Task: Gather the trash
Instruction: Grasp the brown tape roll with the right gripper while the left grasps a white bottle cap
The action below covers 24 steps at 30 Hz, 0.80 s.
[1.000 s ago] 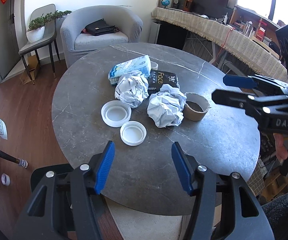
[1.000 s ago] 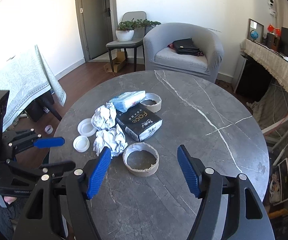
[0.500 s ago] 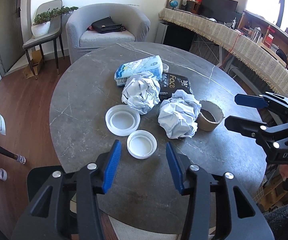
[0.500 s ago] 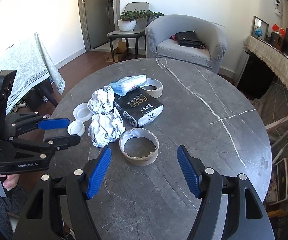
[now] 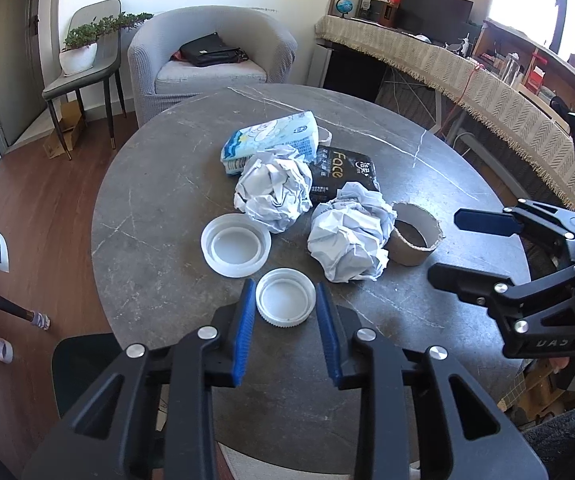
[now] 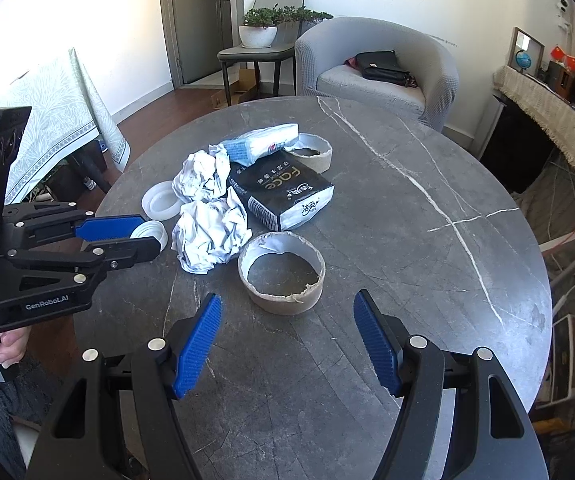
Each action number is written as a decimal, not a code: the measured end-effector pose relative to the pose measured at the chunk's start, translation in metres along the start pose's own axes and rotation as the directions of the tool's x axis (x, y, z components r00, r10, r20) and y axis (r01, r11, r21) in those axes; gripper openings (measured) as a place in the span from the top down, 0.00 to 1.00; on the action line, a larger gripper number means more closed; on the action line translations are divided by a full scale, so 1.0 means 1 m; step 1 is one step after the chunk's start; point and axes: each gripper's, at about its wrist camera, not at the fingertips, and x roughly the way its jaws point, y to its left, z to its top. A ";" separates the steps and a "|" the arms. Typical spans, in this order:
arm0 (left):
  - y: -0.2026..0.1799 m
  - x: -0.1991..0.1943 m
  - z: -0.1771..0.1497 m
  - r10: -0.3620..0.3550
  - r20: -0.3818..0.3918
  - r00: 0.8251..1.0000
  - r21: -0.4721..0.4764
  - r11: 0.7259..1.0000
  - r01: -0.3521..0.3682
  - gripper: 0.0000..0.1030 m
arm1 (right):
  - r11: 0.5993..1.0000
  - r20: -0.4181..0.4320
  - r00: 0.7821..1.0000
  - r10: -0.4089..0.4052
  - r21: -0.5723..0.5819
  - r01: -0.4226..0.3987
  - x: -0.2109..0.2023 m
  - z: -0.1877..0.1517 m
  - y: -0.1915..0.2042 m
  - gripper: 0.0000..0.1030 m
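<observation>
1. Trash lies clustered on the round grey worktop [image 5: 159, 184]: two crumpled paper balls, two white plastic lids, two cardboard rings, a black tissue pack and a light blue tissue pack.
2. Left gripper [image 5: 285, 310] has its blue pads on either side of the smaller white lid [image 5: 285, 302], which sits at the near edge of the cluster; its jaws have just been closing around it, and the pads look right at the lid's rim, though whether they already press on it I cannot tell.
3. Larger white lid [image 5: 235, 245] lies just beyond and to the left, beside the far paper ball [image 5: 273, 190].
4. Near paper ball [image 5: 347, 240] rests between the small lid and the near cardboard ring [image 6: 281, 266], touching the ring.
5. Right gripper [image 6: 287, 340] hovers released, jaws wide and empty, just short of that ring.
6. Black tissue pack [image 6: 283, 194] lies behind the near ball, with the blue pack [image 6: 263, 142] and the second cardboard ring [image 6: 313, 154] at its far end.
</observation>
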 end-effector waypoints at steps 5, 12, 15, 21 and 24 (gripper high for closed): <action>0.002 -0.013 0.002 -0.024 0.029 0.999 -0.015 1.000 0.025 0.68 | 1.000 -0.009 1.000 -0.014 0.004 0.014 0.007 0.001 0.003 0.33; 0.004 -0.027 0.004 -0.056 0.057 0.997 -0.019 0.998 0.057 0.68 | 0.999 -0.023 0.999 -0.023 0.027 0.024 0.017 0.004 0.004 0.33; 0.008 -0.033 0.003 -0.064 0.067 0.996 -0.025 0.998 0.065 0.68 | 0.999 -0.035 0.999 -0.035 0.040 0.036 0.021 0.007 0.004 0.33; 0.014 -0.045 0.003 -0.067 0.085 0.994 -0.027 0.997 0.070 0.68 | 0.997 -0.050 0.998 -0.040 0.063 0.043 0.026 0.014 0.003 0.50; 0.019 -0.052 0.003 -0.067 0.098 0.993 -0.033 0.997 0.070 0.68 | 0.995 -0.062 0.995 -0.081 0.052 0.085 0.026 0.017 0.004 0.52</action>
